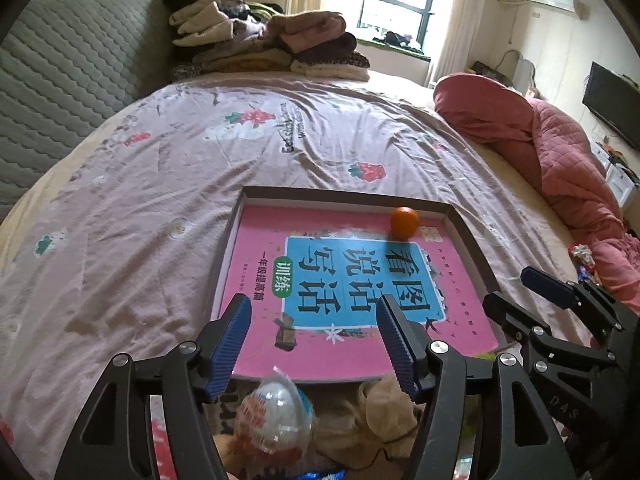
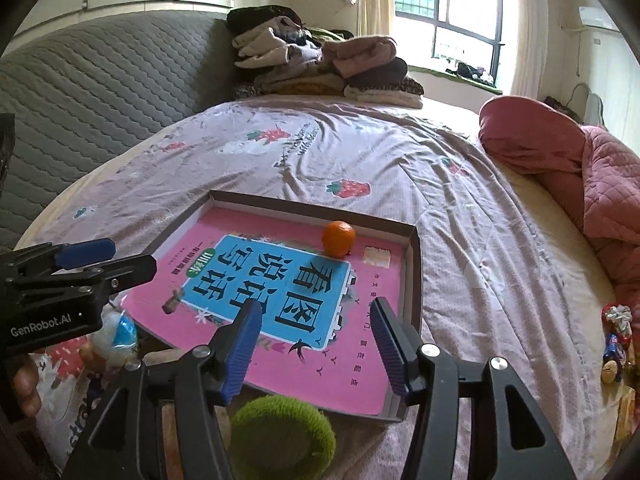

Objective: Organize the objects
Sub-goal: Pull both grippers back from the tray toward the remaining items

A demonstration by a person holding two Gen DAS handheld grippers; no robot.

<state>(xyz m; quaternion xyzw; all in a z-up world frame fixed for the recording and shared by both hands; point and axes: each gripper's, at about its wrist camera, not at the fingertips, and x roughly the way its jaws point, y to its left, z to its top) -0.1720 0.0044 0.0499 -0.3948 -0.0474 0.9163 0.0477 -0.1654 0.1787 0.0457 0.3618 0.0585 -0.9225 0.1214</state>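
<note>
A shallow brown box (image 1: 468, 236) (image 2: 414, 264) lies on the bed with a pink and blue book (image 1: 352, 280) (image 2: 280, 288) flat inside it. A small orange (image 1: 405, 222) (image 2: 339, 238) rests on the book near the far wall. My left gripper (image 1: 316, 312) is open and empty over the box's near edge; a clear plastic egg packet (image 1: 276, 416) and a beige cloth (image 1: 384, 404) lie below it. My right gripper (image 2: 316, 316) is open and empty above the book; a green fuzzy ball (image 2: 284, 436) lies just under it, outside the box.
The bed sheet (image 1: 200, 168) spreads around the box. Folded clothes (image 1: 264, 36) are stacked at the far side. A red quilt (image 1: 560, 152) is heaped at the right. Small wrapped items (image 2: 616, 340) lie at the right bed edge. A grey headboard (image 1: 60, 80) stands at the left.
</note>
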